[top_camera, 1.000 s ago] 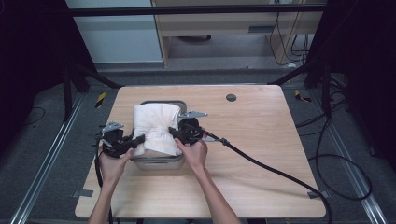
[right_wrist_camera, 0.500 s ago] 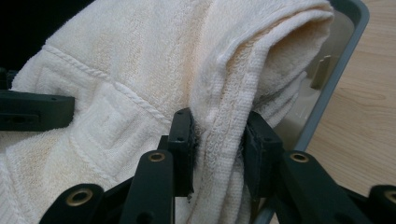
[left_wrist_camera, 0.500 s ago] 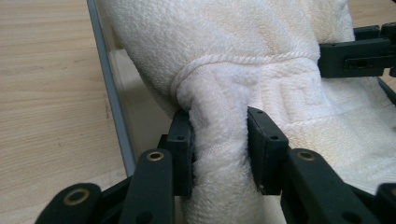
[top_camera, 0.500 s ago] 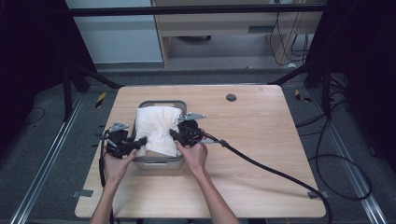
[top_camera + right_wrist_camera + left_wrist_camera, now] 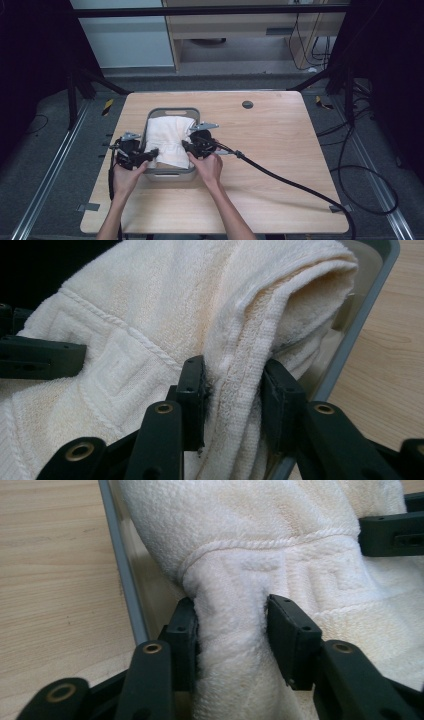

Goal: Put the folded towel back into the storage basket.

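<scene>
A folded white towel (image 5: 167, 140) lies in a grey bin (image 5: 172, 111) on the tabletop (image 5: 280, 150). The left tool (image 5: 230, 625) has just been opening, its pads loosening around a towel fold. The right tool (image 5: 232, 390) has also been opening slightly but still pinches the towel's opposite edge.

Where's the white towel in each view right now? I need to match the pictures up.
High view: white towel lies in the grey bin, left of table centre.
Left gripper view: towel spans the upper centre and right.
Right gripper view: towel spans the centre and left.
Shared landmark: the grey bin's rim.
</scene>
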The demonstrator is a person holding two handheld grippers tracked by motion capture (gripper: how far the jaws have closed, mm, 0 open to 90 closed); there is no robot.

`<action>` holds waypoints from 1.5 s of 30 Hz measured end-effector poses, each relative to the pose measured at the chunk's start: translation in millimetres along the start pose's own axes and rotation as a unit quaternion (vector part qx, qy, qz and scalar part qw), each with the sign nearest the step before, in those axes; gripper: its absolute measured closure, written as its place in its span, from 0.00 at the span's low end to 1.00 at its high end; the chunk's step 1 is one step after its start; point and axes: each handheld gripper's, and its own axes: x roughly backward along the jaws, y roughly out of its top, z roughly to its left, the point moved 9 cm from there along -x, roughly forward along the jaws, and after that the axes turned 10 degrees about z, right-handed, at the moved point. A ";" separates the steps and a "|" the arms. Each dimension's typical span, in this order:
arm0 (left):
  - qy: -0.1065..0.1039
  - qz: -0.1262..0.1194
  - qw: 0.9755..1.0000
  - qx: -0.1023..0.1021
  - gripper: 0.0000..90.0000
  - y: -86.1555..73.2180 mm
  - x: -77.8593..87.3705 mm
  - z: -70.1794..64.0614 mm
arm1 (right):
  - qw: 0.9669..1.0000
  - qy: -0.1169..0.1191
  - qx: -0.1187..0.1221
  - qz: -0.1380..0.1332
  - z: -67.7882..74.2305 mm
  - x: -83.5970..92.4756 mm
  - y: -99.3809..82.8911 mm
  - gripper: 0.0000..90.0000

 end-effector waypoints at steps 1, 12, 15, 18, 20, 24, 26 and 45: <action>0.002 0.001 1.000 0.001 0.61 -0.1 -0.6 0.5 | 1.000 -0.001 0.002 0.000 -0.2 0.0 0.1 0.73; -0.010 -0.039 0.999 0.002 0.51 9.3 16.4 -2.2 | 0.999 -0.019 0.026 -0.021 -2.0 12.9 7.9 0.63; -0.016 -0.062 0.998 0.001 0.50 13.8 27.3 -3.9 | 0.999 -0.015 0.031 -0.037 0.0 22.2 14.0 0.59; -0.023 -0.081 0.996 -0.004 0.49 17.6 37.8 -6.3 | 0.998 -0.017 0.039 -0.049 1.0 32.7 19.6 0.53; -0.021 -0.089 0.996 -0.011 0.49 19.1 42.8 -7.1 | 0.996 -0.029 0.058 -0.061 0.3 41.0 23.2 0.48; -0.019 -0.102 0.995 -0.014 0.47 20.0 50.1 -7.9 | 0.993 -0.040 0.082 -0.080 0.9 57.1 29.8 0.39; -0.020 -0.108 0.994 -0.014 0.46 20.1 53.0 -8.5 | 0.992 -0.042 0.085 -0.082 1.6 64.3 31.5 0.34; -0.024 -0.134 0.989 -0.051 0.40 9.0 59.5 -37.5 | 0.990 -0.045 0.073 -0.114 -54.0 141.0 -3.0 0.18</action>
